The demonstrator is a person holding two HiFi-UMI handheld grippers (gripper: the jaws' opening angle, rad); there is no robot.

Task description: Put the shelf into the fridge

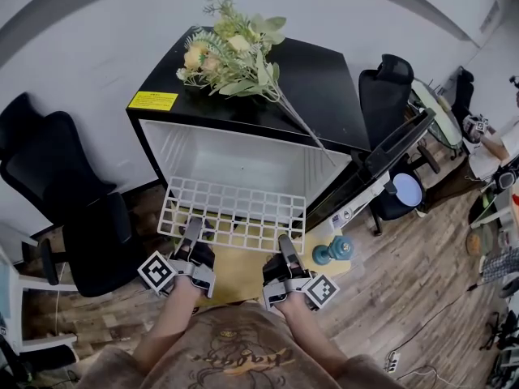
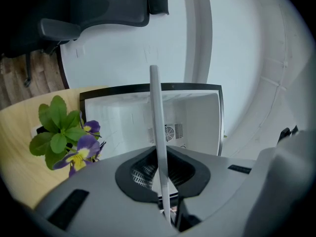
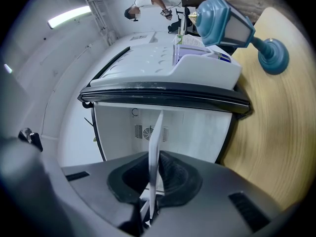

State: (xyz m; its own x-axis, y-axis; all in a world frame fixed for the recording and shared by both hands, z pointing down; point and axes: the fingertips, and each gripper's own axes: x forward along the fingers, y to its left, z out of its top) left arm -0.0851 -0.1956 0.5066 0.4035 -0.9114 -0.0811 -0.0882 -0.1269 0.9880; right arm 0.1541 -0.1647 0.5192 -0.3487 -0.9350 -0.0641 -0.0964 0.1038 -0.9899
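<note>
currently the white grid shelf (image 1: 233, 209) is held roughly level in front of the open black fridge (image 1: 324, 87), with a gripper on its near edge at each side. the left gripper (image 1: 192, 229) grips the near edge towards the left, and the right gripper (image 1: 286, 243) grips it towards the right. in the left gripper view the shelf (image 2: 159, 147) shows edge-on as a thin white strip, and the jaws are pressed closed on it. the right gripper view shows the shelf (image 3: 154, 152) pinched just as tightly, with the fridge's white inside and a back vent beyond. the shelf's far edge lies at the mouth of the fridge; whether it has passed inside cannot be told. the fridge door (image 1: 389, 148) stands open to the right. a bouquet (image 1: 231, 55) lies on the fridge top. a small blue lantern (image 1: 334, 250) stands on a yellow wooden board (image 1: 235, 270) near the right gripper. a purple pansy (image 2: 64, 142) shows in the left gripper view.
</note>
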